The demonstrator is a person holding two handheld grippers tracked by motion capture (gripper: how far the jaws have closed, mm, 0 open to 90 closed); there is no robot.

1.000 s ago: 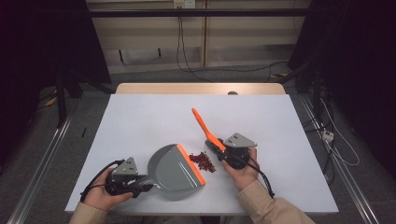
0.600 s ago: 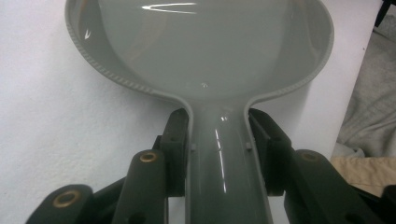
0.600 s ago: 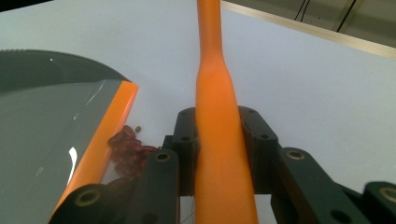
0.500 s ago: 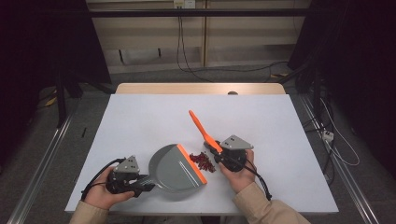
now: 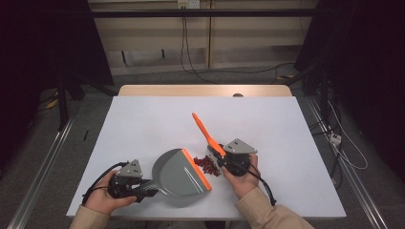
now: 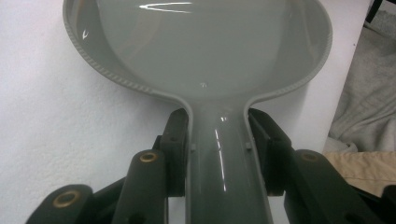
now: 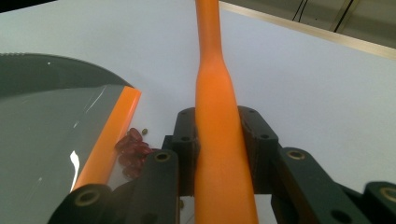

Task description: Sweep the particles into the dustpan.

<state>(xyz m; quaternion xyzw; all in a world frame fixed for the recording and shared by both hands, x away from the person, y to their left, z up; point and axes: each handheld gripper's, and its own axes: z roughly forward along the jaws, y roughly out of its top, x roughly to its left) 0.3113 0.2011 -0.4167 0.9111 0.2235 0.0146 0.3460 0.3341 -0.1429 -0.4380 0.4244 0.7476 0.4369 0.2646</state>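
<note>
A grey dustpan with an orange lip lies flat on the white table near its front edge. My left gripper is shut on the dustpan handle, whose pan spreads out ahead of the left gripper. A small heap of red beans sits against the lip. My right gripper is shut on an orange brush handle that slants up and away to the left. In the right gripper view the right gripper clamps that handle, with beans beside the lip.
A wooden strip runs along the table's far edge. Cables trail on the floor to the right, and a metal rail runs along the left side. The person's sleeves come in at the bottom.
My right gripper has shifted a little left with the brush, and the beans now lie closer against the dustpan's lip. The left gripper and dustpan have stayed put.
</note>
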